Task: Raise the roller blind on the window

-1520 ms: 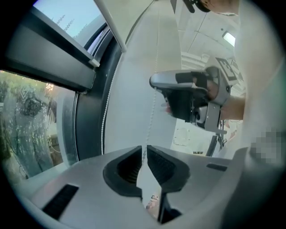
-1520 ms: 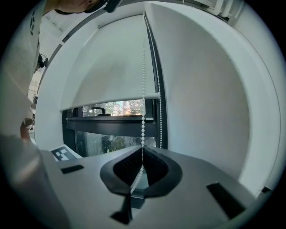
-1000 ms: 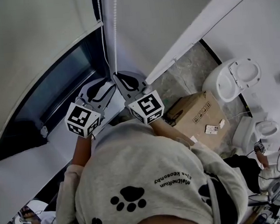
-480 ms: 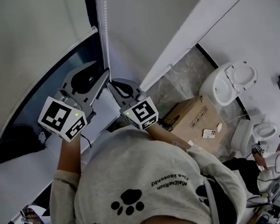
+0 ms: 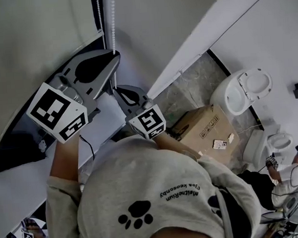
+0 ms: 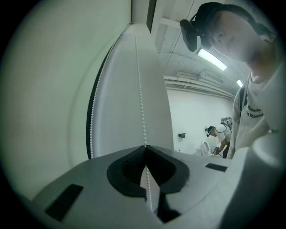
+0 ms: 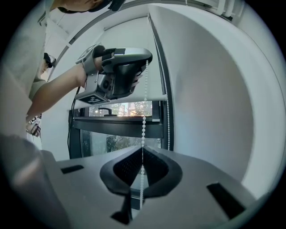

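Both grippers held the chain [image 5: 113,21]. The right gripper [image 5: 115,90] clamped it lower, nearer the person. The left gripper [image 5: 115,56] (jaws just closed on it) gripped higher. The chain ran vertically through both, beside the partly lowered blind [image 5: 34,32].

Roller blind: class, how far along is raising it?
Done: the roller blind is partly up, with window glass showing beneath. In hand: left gripper and right gripper are both shut on the bead chain, left above right. Left: more pulls, since the blind covers the upper window.
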Motion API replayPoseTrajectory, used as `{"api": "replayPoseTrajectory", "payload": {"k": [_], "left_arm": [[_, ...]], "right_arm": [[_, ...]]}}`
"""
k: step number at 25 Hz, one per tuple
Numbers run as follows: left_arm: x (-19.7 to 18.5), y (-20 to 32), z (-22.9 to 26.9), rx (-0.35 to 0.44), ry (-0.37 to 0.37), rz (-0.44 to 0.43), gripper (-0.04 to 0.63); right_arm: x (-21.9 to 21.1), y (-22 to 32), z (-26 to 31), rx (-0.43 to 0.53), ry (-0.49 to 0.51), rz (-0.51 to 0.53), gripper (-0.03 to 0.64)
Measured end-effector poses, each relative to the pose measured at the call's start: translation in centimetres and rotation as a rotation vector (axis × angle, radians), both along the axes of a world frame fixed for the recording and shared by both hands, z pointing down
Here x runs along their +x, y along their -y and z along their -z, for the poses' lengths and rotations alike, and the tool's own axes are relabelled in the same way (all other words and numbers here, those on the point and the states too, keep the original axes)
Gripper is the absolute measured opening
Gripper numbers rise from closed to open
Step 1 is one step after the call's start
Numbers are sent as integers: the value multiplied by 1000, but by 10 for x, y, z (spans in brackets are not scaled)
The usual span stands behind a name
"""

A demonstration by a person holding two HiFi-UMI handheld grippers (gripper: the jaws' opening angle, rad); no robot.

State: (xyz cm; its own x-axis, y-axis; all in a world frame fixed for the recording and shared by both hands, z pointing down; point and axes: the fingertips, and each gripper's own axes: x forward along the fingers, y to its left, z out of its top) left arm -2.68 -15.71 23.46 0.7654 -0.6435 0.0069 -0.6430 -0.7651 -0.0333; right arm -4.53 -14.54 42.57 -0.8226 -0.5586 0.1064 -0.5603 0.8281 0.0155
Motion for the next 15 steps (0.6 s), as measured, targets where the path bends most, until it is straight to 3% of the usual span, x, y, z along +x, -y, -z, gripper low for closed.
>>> {"api": "replayPoseTrajectory", "payload": {"k": [7,15], "left_arm": [[-4,2,3,-22,-43,-12,8],[-10,2,-37,-58,-55,24,8]], "right_arm": [[1,4,3,-7,4,-13,9],[1,4,-37,-74,-49,-3,9]]}}
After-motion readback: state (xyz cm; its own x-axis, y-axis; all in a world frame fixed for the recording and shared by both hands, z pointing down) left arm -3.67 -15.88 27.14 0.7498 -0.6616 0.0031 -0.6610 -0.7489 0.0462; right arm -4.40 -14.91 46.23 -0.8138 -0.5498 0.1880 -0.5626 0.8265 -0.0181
